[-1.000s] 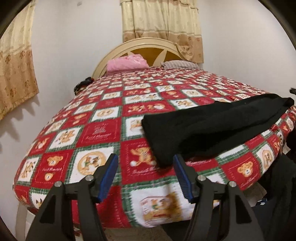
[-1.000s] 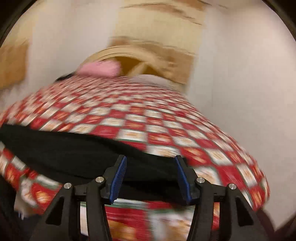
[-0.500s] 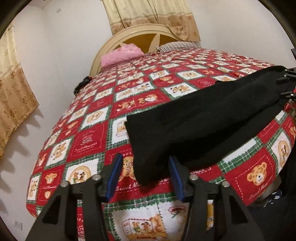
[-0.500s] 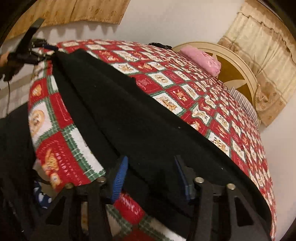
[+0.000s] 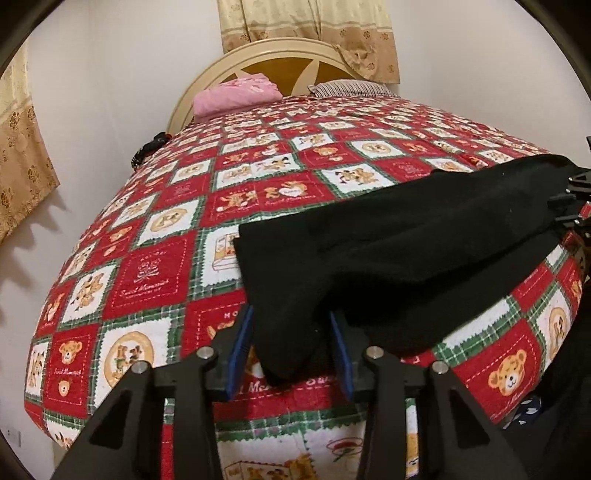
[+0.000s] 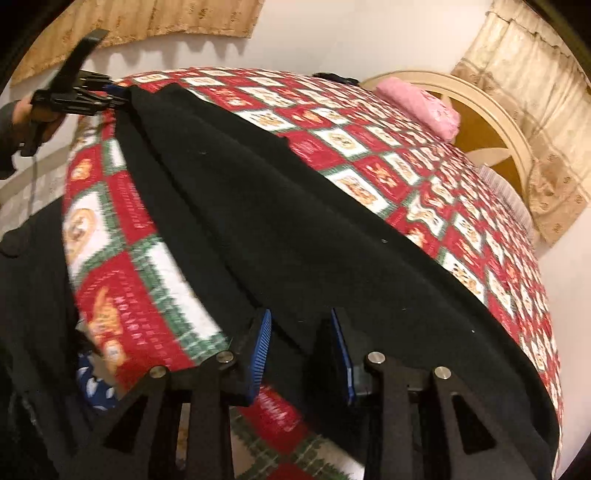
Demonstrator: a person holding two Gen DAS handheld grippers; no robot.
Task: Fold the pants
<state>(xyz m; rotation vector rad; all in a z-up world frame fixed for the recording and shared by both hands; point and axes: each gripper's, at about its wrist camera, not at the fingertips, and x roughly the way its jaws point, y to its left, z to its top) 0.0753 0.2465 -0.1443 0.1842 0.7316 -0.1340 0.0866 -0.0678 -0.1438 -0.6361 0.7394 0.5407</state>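
Black pants (image 5: 406, 251) lie stretched along the near edge of a bed with a red bear-patterned cover (image 5: 147, 266). In the left wrist view one end of the pants sits between the blue pads of my left gripper (image 5: 291, 347), whose jaws are closing; a strip of cover still shows beside the left pad. In the right wrist view the other end of the pants (image 6: 295, 221) fills the gap of my right gripper (image 6: 301, 350), which is also closing. The left gripper (image 6: 110, 92) shows at the pants' far end, held by a hand (image 6: 22, 114).
A pink pillow (image 5: 236, 94) and a striped pillow (image 5: 351, 86) lie against the cream headboard (image 5: 280, 48). Beige curtains (image 5: 306, 22) hang behind and on the left wall. The bed edge drops off just under both grippers. A person's dark clothing (image 6: 33, 295) stands beside the bed.
My left gripper moved up to the pants' end and its jaws narrowed around it. My right gripper swung down and rolled to the other end, with its jaws narrowing over the cloth.
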